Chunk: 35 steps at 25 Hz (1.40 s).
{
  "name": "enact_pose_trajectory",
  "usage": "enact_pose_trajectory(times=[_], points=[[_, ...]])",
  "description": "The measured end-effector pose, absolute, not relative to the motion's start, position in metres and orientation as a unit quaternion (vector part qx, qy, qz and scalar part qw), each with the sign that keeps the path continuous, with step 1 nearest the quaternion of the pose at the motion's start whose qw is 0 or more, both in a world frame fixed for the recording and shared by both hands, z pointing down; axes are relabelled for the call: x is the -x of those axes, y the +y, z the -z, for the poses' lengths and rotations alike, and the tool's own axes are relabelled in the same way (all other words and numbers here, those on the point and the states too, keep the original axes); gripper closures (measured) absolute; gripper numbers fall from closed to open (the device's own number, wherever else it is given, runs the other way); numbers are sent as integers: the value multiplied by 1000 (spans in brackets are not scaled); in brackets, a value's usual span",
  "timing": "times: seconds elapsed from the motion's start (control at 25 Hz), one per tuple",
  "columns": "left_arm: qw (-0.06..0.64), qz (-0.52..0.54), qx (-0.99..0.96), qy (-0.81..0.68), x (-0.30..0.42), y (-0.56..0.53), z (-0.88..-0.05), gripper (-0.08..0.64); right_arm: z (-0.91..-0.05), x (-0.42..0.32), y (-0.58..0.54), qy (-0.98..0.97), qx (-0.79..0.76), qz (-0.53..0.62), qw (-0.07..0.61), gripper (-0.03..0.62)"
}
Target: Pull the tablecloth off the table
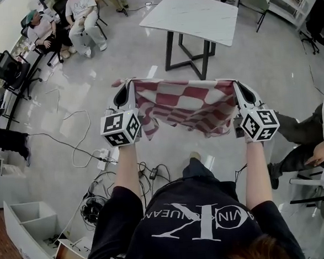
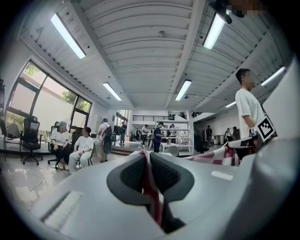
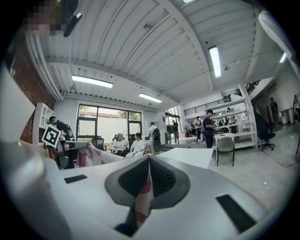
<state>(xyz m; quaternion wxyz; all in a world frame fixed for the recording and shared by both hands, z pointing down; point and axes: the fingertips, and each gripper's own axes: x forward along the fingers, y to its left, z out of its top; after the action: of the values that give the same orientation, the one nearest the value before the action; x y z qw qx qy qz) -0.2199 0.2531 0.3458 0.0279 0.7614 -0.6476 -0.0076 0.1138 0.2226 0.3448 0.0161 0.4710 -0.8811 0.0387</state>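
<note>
Glossy grey floor point(image 1: 279, 62), loose cables point(image 1: 77, 140) across it. Tall windows point(image 2: 33, 101) along one wall, strip lights point(image 2: 68, 35) on ribbed white ceiling point(image 2: 140, 47). Black office chair point(image 2: 30, 138) by windows, white shelving point(image 2: 180, 133) at back, two seated people point(image 1: 82, 15).

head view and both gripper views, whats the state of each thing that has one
tablecloth: off the table, held up between the two grippers, sagging in the middle
table: upright, top bare
left gripper: jaws shut on the tablecloth's edge
right gripper: jaws shut on the tablecloth's edge
</note>
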Motion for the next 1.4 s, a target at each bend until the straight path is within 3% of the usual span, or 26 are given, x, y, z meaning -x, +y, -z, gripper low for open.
enact_pose_trajectory(times=[1.4], points=[[-11,56,-751,-658,211,268,-303,535,-301,-124,233,-883,-468,-12,-21,580]])
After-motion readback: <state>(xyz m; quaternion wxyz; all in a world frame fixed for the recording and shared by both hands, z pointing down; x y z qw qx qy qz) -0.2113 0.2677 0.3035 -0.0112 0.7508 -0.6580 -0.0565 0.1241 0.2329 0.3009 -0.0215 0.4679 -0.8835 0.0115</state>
